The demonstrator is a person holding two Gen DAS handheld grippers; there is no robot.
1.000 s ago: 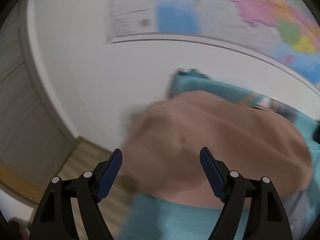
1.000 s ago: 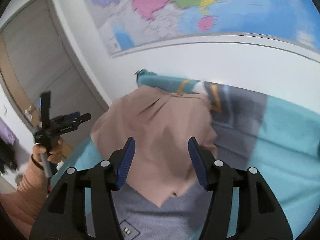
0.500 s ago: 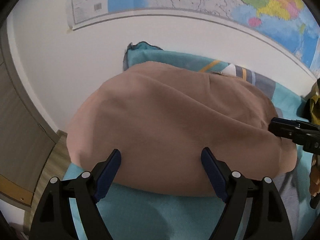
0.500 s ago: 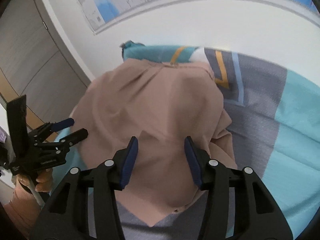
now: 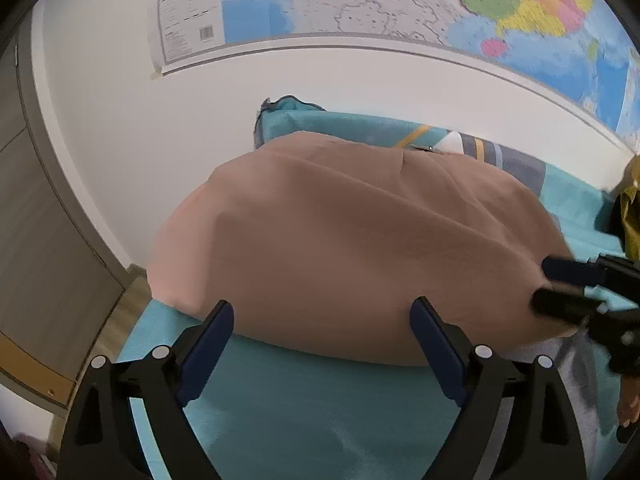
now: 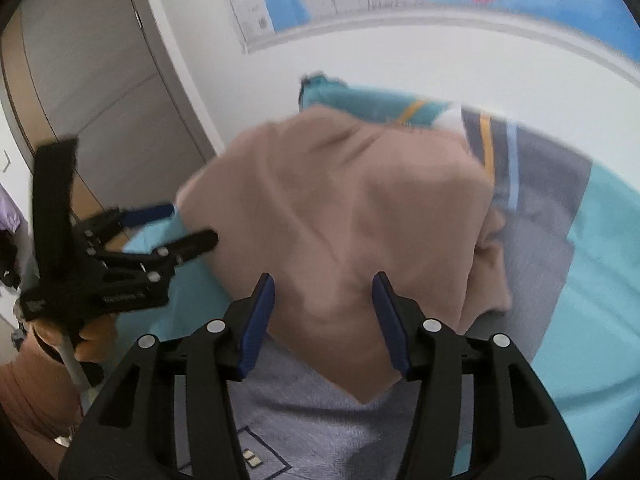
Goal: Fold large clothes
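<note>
White wall [image 5: 280,92] w/ a big colourful map [image 5: 400,4] taped across its upper part; grey wardrobe door [image 6: 104,92] off to one side, wood floor strip [image 5: 120,320] showing beside the bed. Bed [image 5: 320,408] wears a teal cover w/ a grey panel [image 6: 540,220] plus orange & white stripes nr the wall end.

Tan garment [image 5: 352,248] lies spread on the bed, taking up most of the mattress width in the left wrist view, its far edge close to the wall end, near edge curving across the teal cover. From the right wrist view its lower part comes to a point [image 6: 362,398] resting on the grey panel, w/ soft creases across the middle & a folded-over lump along one side.

Left tongs [image 5: 322,330] spread wide, jaws just been opening; near edge of the garment sits in the gap but blue pads don't press on it. Same tongs show in the right wrist view [image 6: 188,228], held in a hand [image 6: 86,334] w/ an orange-brown sleeve, tips right at the garment's side edge.

Right tongs [image 6: 324,308] about half spread, garment cloth showing betw the blue pads; no pinch visible, fabric lies flat under them. They also poke in at the edge of the left wrist view, blurred, near the garment's side. Dark yellow cloth [image 5: 632,208] at that view's edge, too cut off to ID.
</note>
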